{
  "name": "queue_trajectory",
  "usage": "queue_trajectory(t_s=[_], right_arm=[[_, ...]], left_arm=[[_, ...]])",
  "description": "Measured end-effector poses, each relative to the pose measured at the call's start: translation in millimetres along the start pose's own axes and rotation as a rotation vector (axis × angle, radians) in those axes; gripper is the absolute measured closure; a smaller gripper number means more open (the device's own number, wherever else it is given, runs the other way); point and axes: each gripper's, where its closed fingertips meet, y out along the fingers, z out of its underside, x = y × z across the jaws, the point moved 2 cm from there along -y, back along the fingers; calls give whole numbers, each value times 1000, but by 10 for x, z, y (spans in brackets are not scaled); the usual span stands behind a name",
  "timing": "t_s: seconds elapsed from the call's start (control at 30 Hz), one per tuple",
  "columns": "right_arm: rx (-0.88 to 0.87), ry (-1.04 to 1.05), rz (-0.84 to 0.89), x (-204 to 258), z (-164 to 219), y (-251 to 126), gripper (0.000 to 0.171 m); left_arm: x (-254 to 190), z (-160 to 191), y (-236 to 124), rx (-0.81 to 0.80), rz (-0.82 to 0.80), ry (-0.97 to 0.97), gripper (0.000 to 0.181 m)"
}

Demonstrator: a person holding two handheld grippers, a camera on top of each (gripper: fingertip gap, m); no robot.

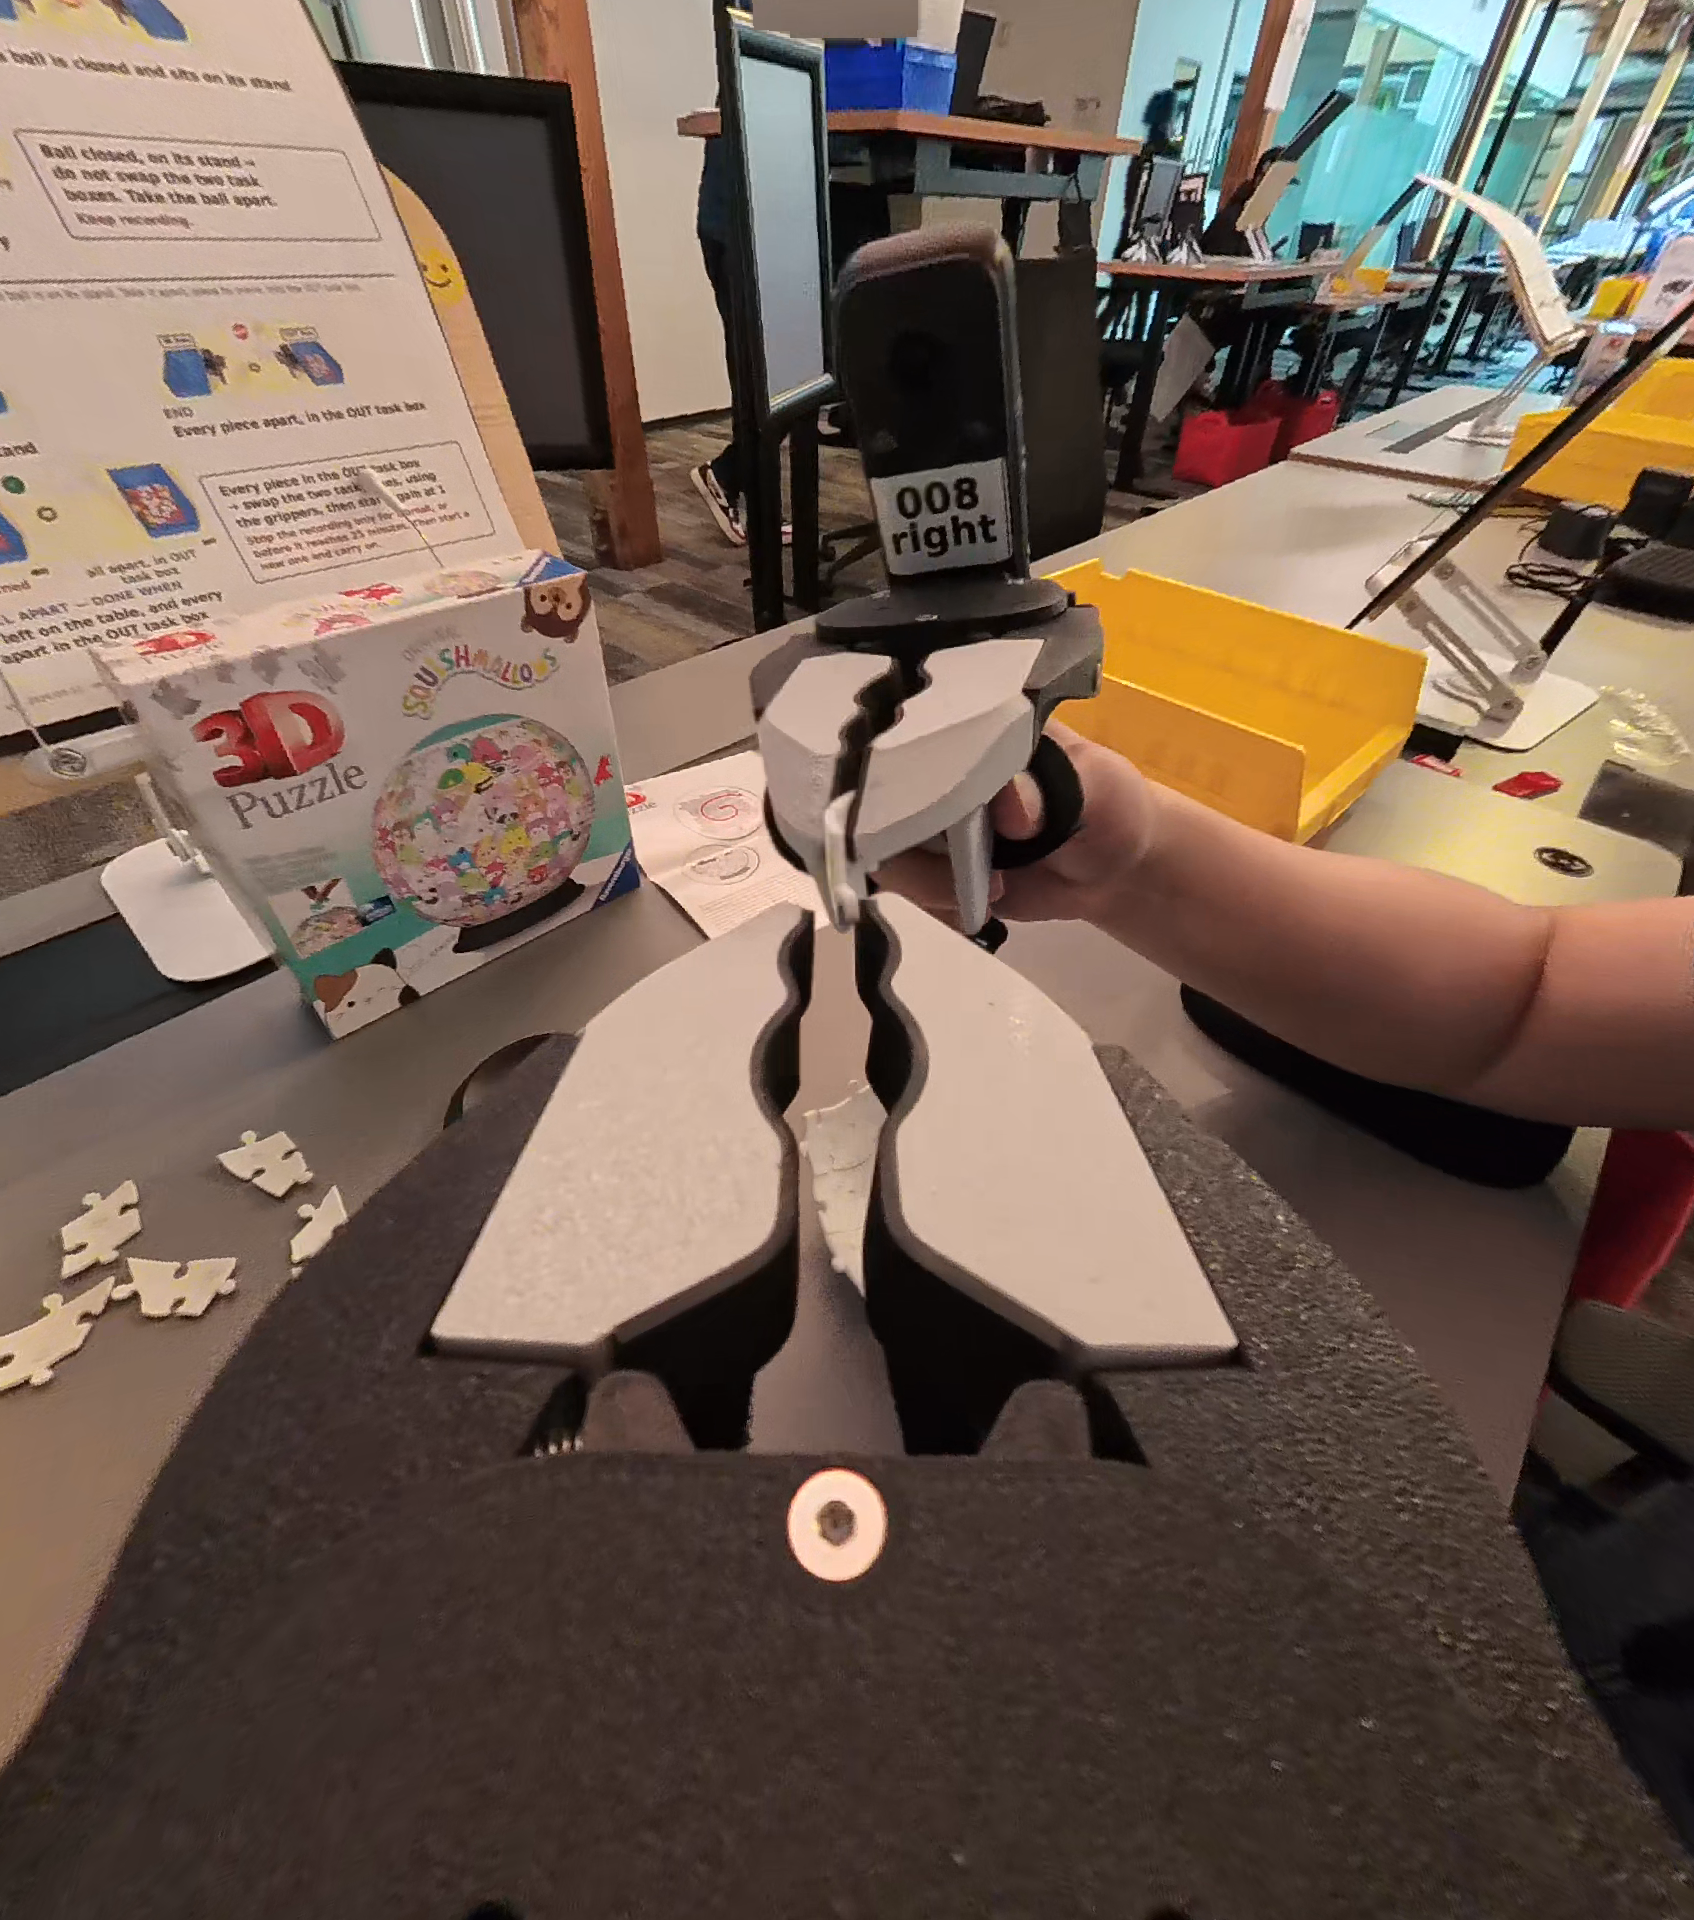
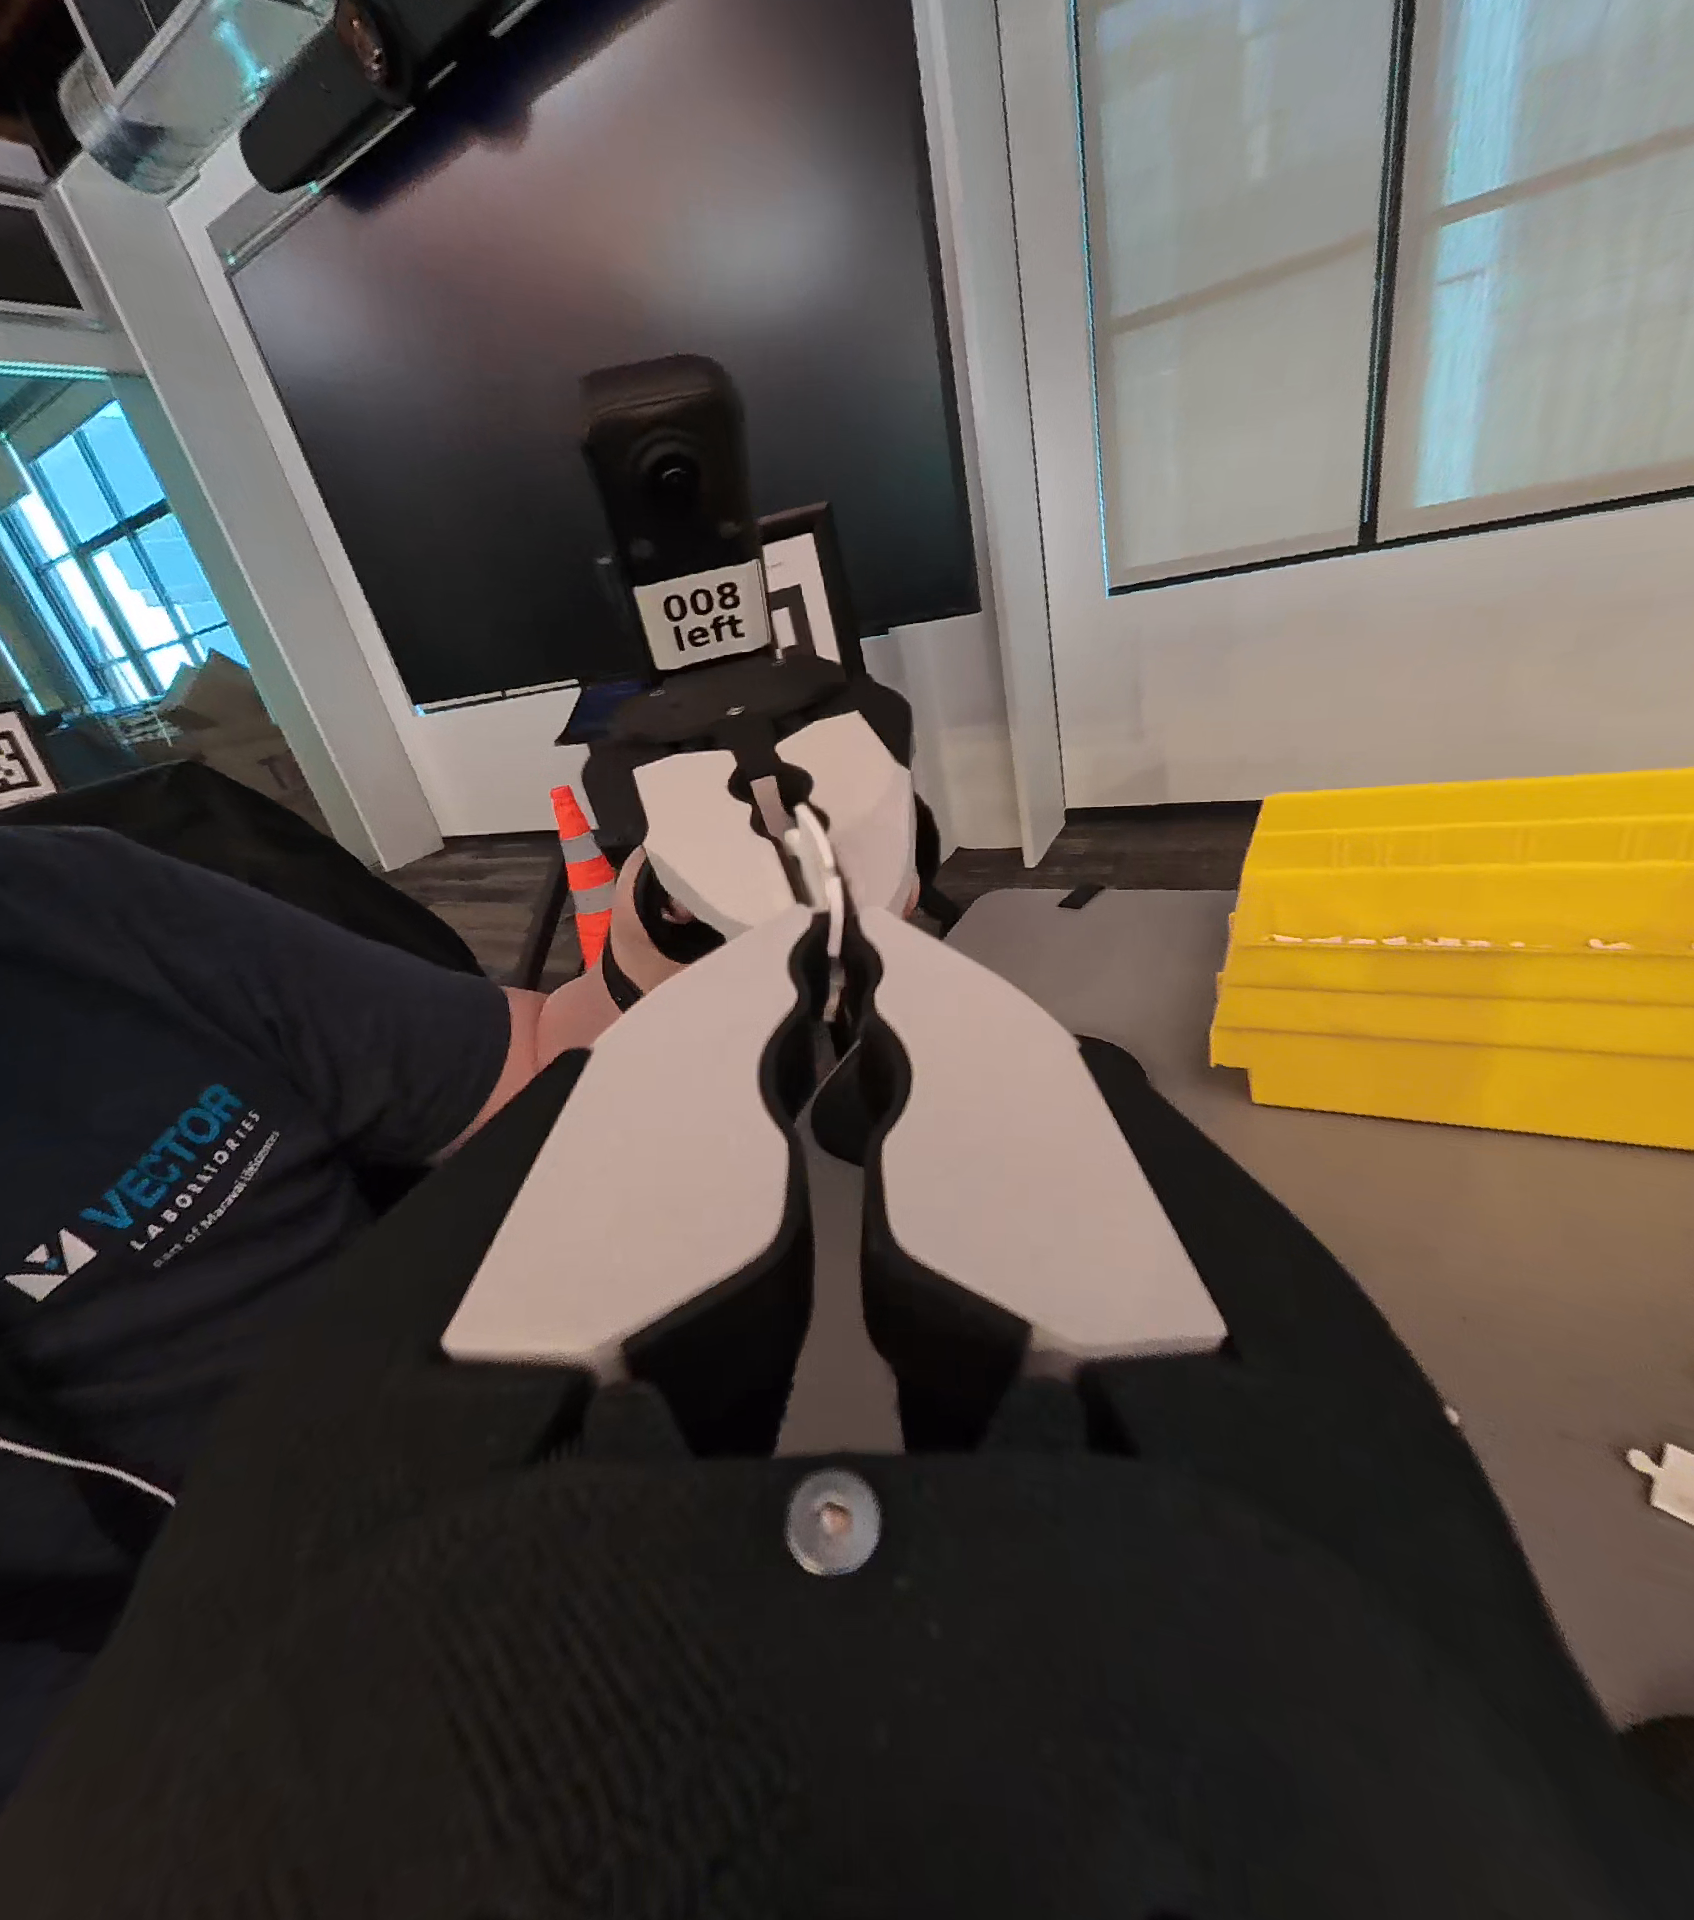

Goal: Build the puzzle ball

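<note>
both tools, left tool (image 1: 835, 925) and right tool (image 2: 835, 935), each tagged, grasp white puzzle pieces (image 1: 838, 1174).

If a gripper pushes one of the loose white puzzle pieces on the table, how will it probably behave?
The loose puzzle pieces look thin and small, so one is probably light and slides easily on the smooth grey table. They lie nearly flat, so rolling seems unlikely. Their low edges may make gripping from the table awkward.
</note>
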Motion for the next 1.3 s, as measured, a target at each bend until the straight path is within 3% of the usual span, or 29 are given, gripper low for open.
queue_trajectory(t_s=[0.2,0.3,0.33,0.6,0.83,0.97,1.1,1.23,1.3], right_arm=[[40,-14,-31,-12,71,-27,168],[146,-71,5,-9,122,-58,145],[176,-113,16,15,121,-74,145],[428,-270,91,99,290,-67,152],[516,-243,17,183,409,-102,168],[526,-280,74,146,375,-120,168],[488,-214,216,-111,278,-327,168],[398,-109,393,-422,120,-736,168],[343,-69,439,-486,35,-921,168]], left_arm=[[-10,63,33,51,53,-12,179],[-28,137,46,142,65,11,179],[-42,171,55,178,73,15,179],[-157,446,179,410,111,79,179],[-240,474,222,419,149,69,179],[-200,450,241,412,124,80,178],[176,414,204,557,-146,205,160],[978,-24,-94,828,-778,695,162],[1188,-310,-190,944,-983,949,163]])
